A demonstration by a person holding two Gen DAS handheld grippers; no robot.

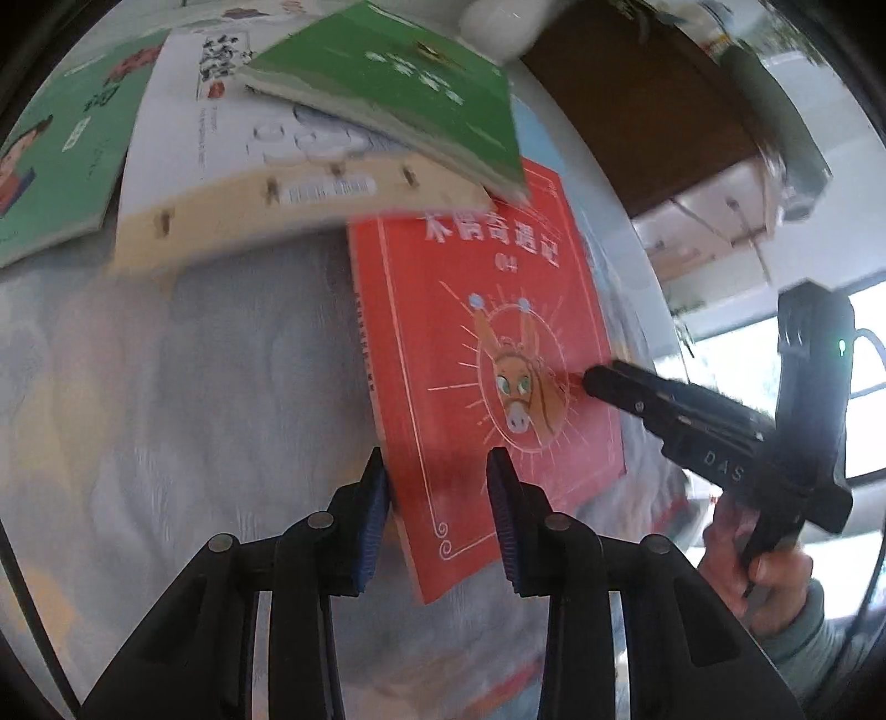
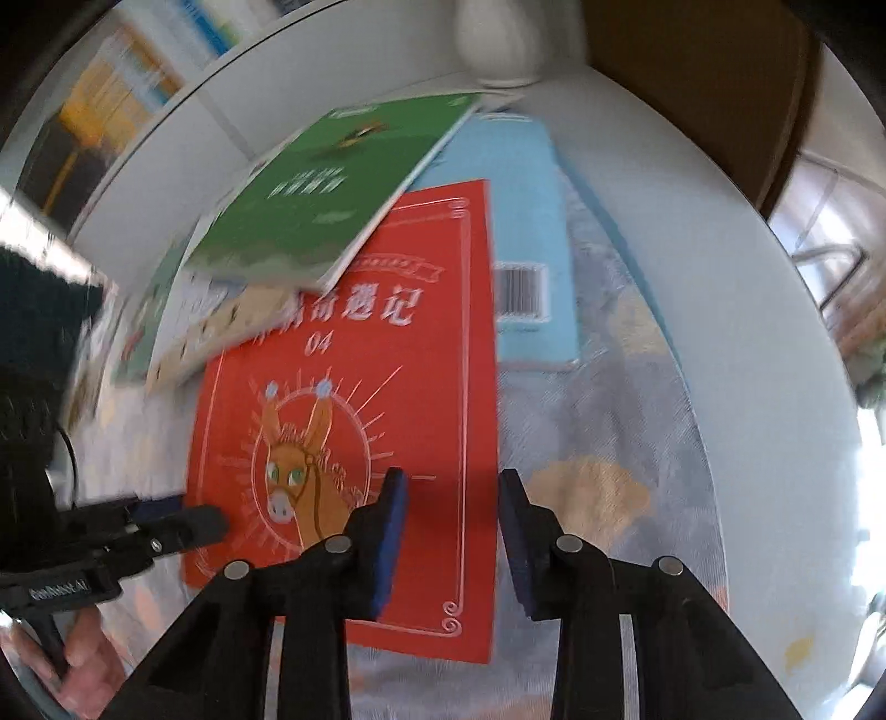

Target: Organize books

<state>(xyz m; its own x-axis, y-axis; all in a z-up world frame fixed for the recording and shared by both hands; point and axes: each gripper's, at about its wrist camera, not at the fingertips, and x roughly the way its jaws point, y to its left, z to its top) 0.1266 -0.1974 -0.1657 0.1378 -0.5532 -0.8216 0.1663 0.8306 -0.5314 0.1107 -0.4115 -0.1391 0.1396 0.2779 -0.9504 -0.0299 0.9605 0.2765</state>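
A red book (image 1: 487,332) (image 2: 387,387) with a donkey on its cover lies flat on the patterned tablecloth (image 1: 194,387). My left gripper (image 1: 437,498) points down over the book's near left corner, its spine edge between the parted blue pads, which do not press it. In the right wrist view the left gripper (image 2: 213,520) tip rests at the book's left edge. My right gripper (image 2: 451,509) straddles the book's right edge, pads apart. From the left wrist view the right gripper (image 1: 595,379) tip touches the cover by the donkey.
A green book (image 1: 398,83) (image 2: 332,199) lies tilted over a white and cream book (image 1: 221,166) and the red book's far end. A light blue book (image 2: 526,221) lies beyond. Another green book (image 1: 50,166) sits far left. A white vase (image 2: 498,39) stands behind. The table's white rim (image 2: 775,332) curves right.
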